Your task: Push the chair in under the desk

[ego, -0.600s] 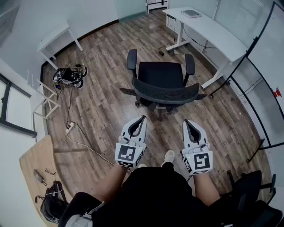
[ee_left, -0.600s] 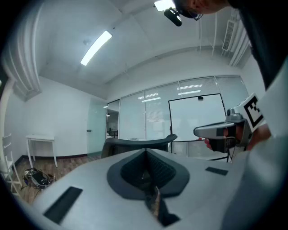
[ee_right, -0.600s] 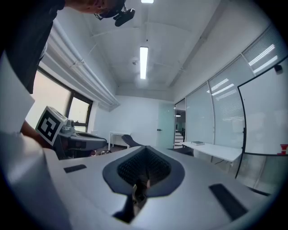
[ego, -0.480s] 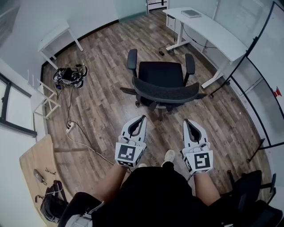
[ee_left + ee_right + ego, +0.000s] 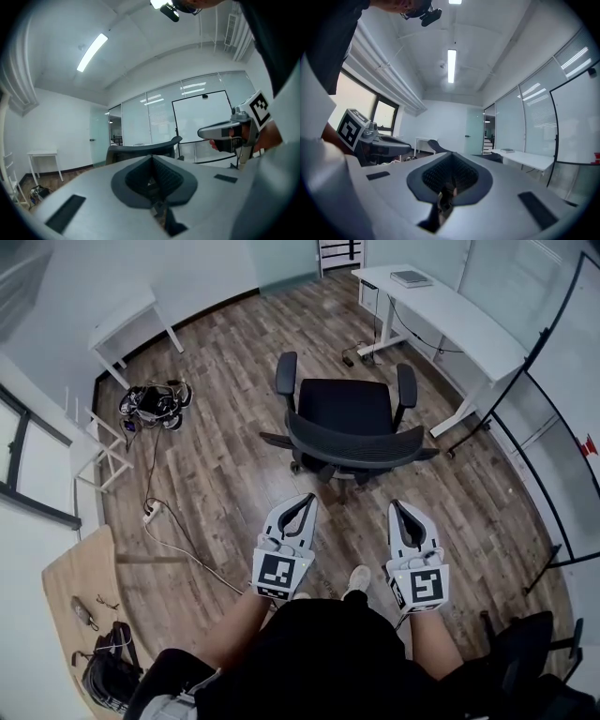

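Wooden floor (image 5: 225,446) is still seen between the unmoved chair (image 5: 343,409) and upper-right desk (image 5: 441,306), the left gripper (image 5: 304,499) and right gripper (image 5: 399,506) held clenched, empty, short of it.

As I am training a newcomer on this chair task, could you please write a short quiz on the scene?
1. True or false: the chair is already tucked under the white desk.
2. The left gripper and the right gripper are: A) shut and empty; B) shut on an armrest; C) wide open.
3. Which part of the chair is nearest the grippers?

Key:
1. False. The chair stands apart from the desk.
2. A.
3. The backrest.
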